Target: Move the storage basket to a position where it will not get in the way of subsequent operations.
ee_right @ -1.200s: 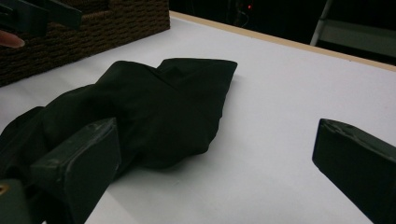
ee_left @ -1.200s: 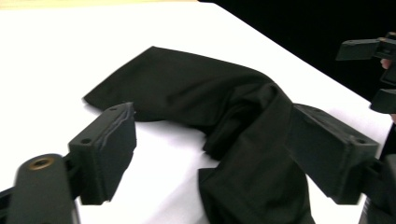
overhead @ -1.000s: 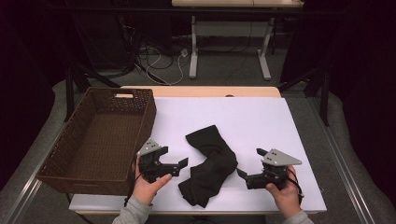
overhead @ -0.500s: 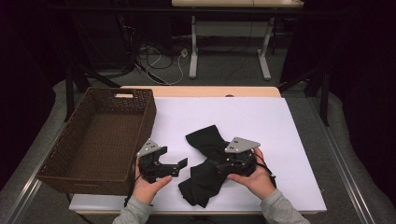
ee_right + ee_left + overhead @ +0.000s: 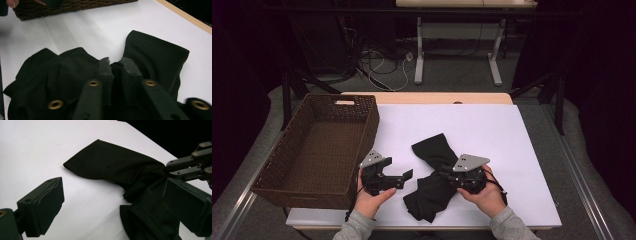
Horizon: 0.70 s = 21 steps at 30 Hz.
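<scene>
A black cloth lies crumpled near the front of the white table. My right gripper has its jaws in the middle of the cloth; they have just been closing and now pinch a raised fold. In the right gripper view the pads squeeze the cloth between them. My left gripper rests just left of the cloth, open, with nothing between its jaws. In the left gripper view the cloth spreads ahead and the right gripper bites its bunched edge.
A dark brown wicker basket stands on the left part of the table, close beside my left hand. A wooden edge runs along the table's far side. Bare white surface stretches behind and to the right of the cloth.
My right gripper has moved left from the table's right side onto the cloth and closed its jaws on a fold. The left gripper has stayed where it was.
</scene>
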Each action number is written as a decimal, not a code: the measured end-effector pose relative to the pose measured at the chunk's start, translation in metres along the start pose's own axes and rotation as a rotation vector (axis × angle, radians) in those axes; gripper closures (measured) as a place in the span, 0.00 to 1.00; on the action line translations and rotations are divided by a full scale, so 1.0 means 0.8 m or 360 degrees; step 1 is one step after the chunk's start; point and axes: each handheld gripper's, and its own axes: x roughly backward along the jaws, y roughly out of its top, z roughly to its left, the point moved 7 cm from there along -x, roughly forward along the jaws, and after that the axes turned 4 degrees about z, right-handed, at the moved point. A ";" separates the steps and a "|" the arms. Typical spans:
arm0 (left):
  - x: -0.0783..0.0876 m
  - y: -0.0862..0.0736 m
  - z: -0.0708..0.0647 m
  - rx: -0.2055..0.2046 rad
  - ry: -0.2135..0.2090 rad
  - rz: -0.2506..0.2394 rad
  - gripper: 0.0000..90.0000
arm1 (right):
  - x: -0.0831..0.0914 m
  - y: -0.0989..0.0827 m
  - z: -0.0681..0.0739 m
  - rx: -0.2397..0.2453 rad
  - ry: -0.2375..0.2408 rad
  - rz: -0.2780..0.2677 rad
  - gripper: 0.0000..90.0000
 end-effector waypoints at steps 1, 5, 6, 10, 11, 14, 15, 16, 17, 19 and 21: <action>0.000 0.000 0.000 -0.0001 0.0000 -0.0006 0.05 | 0.001 -0.001 0.001 0.0013 -0.0005 -0.0005 0.95; -0.002 -0.001 -0.002 -0.0022 -0.0002 -0.0001 0.07 | 0.009 -0.002 0.000 0.0035 -0.0041 -0.0014 0.97; -0.003 -0.002 -0.004 -0.0024 -0.0002 0.0003 0.08 | 0.012 -0.002 -0.002 0.0036 -0.0062 -0.0025 0.97; -0.006 -0.004 -0.009 -0.0052 -0.0020 0.0020 0.10 | 0.031 -0.003 -0.006 0.0013 -0.0108 -0.0098 0.97; -0.007 -0.004 -0.010 -0.0065 -0.0021 0.0025 0.10 | 0.035 -0.005 -0.006 0.0004 -0.0120 -0.0112 0.97; -0.010 -0.007 -0.014 -0.0094 -0.0030 0.0040 0.14 | 0.048 -0.011 -0.008 -0.0012 -0.0149 -0.0156 0.97; -0.012 -0.007 -0.015 -0.0100 -0.0035 0.0036 0.16 | 0.052 -0.012 -0.008 -0.0033 -0.0155 -0.0173 0.97; -0.012 -0.009 -0.017 -0.0101 -0.0041 0.0059 0.17 | 0.056 -0.015 -0.009 -0.0042 -0.0165 -0.0178 0.98; -0.014 -0.010 -0.018 -0.0111 -0.0047 0.0062 0.17 | 0.060 -0.017 -0.009 -0.0053 -0.0169 -0.0185 0.98; -0.017 -0.012 -0.022 -0.0113 -0.0062 0.0067 0.17 | 0.065 -0.023 -0.008 -0.0066 -0.0181 -0.0187 0.98; -0.021 -0.014 -0.025 -0.0123 -0.0065 0.0080 0.17 | 0.069 -0.031 -0.007 -0.0089 -0.0192 -0.0176 0.98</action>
